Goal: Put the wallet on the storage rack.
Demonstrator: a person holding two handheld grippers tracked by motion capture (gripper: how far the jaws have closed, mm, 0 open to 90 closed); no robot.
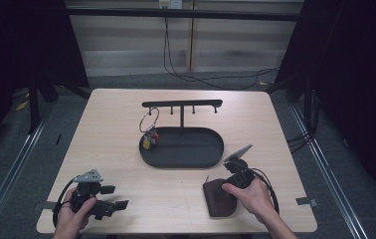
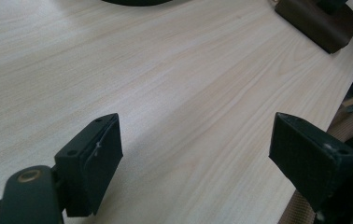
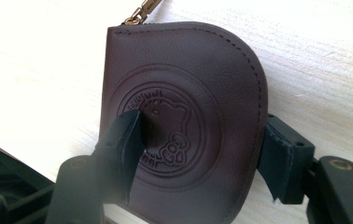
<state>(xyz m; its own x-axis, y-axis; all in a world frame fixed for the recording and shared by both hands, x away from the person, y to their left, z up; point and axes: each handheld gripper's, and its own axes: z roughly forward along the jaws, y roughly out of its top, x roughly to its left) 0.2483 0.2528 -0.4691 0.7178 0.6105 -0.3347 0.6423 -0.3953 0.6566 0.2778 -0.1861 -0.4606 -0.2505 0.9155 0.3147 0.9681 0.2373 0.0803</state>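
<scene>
A light wooden counter (image 1: 126, 124) is seen from the high view, with a black oval tray (image 1: 211, 152) set near its middle. From the tray a post rises to a black crossbar rack (image 1: 182, 104) with small pegs, and a metal key ring (image 1: 148, 121) with small coloured charms is hung from the rack's left end, the charms reaching down to the tray's left rim. Near the front right edge a dark brown leather coin pouch (image 3: 184, 121) is laid flat on the counter, a round embossed emblem pressed into its face and a gold zip pull (image 3: 139, 13) shown at its far corner. The right gripper (image 3: 198, 154) is held over this pouch with its jaws apart, one over the emblem and the other at the pouch's curved edge; whether the pads are actually pressed against the leather cannot be told with certainty. The left gripper (image 2: 195, 154) is held at the front left of the counter, well apart from the tray, its jaws spread wide over bare wood with nothing between them.
</scene>
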